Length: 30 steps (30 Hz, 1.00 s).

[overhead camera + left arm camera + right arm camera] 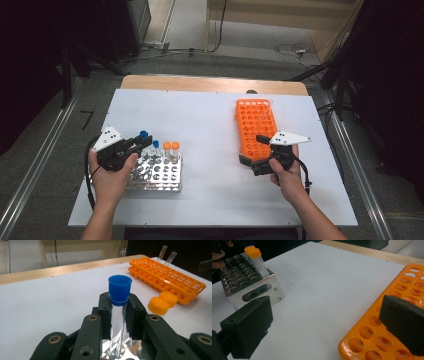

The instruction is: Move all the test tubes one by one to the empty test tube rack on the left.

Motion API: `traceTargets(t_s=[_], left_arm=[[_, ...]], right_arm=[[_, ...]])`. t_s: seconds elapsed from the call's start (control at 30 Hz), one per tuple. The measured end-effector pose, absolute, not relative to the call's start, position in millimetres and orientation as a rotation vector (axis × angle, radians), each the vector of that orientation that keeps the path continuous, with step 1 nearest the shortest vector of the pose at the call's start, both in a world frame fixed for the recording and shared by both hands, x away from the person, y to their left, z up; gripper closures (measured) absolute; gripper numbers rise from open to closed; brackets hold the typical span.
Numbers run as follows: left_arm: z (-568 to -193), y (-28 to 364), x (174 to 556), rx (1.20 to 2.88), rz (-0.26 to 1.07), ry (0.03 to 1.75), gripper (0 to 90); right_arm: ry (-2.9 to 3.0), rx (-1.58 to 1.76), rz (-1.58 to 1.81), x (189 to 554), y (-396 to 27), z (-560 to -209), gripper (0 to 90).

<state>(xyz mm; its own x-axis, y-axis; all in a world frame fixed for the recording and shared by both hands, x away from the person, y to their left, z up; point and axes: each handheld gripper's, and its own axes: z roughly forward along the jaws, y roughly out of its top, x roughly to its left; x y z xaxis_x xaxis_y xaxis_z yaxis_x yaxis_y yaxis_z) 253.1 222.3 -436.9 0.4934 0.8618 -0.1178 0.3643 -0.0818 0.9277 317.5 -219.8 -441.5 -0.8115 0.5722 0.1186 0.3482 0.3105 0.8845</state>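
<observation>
Left gripper view: blue-capped tube [119, 312], clear, upright, clamped between the two black jaws of the left gripper [119, 315] just under its cap; its lower end sits at the top of the metal rack [110, 350].

High view, same items: blue-capped tube [143, 135] at the rack's 11 o'clock corner, held by the left gripper [141, 142], which reaches in from 9 o'clock. Metal rack [167, 184] stands at 8 o'clock on the white table [200, 125].

Also in the rack: a second blue-capped tube [156, 144] just beside the held one; two orange-capped tubes [171, 146] side by side at the rack's 1 o'clock corner.

Orange rack [255, 125], flat, many holes, at 2 o'clock on the table, well apart from the metal rack.

Right gripper [252, 152] at the orange rack's 6 o'clock end. In the right gripper view its jaws stand wide apart, nothing between the pads: one jaw over the white table [324, 277], the other over the orange rack [372, 340].
</observation>
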Motion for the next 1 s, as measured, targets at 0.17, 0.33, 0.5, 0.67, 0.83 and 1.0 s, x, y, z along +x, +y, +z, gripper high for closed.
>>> traceTargets(t_s=[0.17,0.33,0.5,0.67,0.83,1.0], left_arm=[[-439.3,220.8,254.8,1.706,0.555,1.09,76.2],[-439.1,219.3,256.4,1.742,0.526,1.097,74.1],[-437.6,221.2,255.4,1.701,0.53,1.11,63.4],[-434.1,225.4,252.2,1.643,0.552,1.108,50.8],[-428.3,226.5,248.7,1.586,0.562,1.088,37.3],[-423.6,222.7,246.0,1.558,0.556,1.046,22.8]], right_arm=[[2.351,0.852,1.503,318.3,-221.4,-441.7,0.0],[2.343,0.86,1.501,319.3,-223.0,-441.6,0.0],[2.338,0.866,1.497,320.3,-224.9,-441.6,0.0],[2.324,0.88,1.501,322.0,-228.0,-441.2,0.0],[2.3,0.894,1.501,325.6,-232.7,-438.9,0.0],[2.271,0.924,1.5,331.4,-238.0,-437.2,0.0]])
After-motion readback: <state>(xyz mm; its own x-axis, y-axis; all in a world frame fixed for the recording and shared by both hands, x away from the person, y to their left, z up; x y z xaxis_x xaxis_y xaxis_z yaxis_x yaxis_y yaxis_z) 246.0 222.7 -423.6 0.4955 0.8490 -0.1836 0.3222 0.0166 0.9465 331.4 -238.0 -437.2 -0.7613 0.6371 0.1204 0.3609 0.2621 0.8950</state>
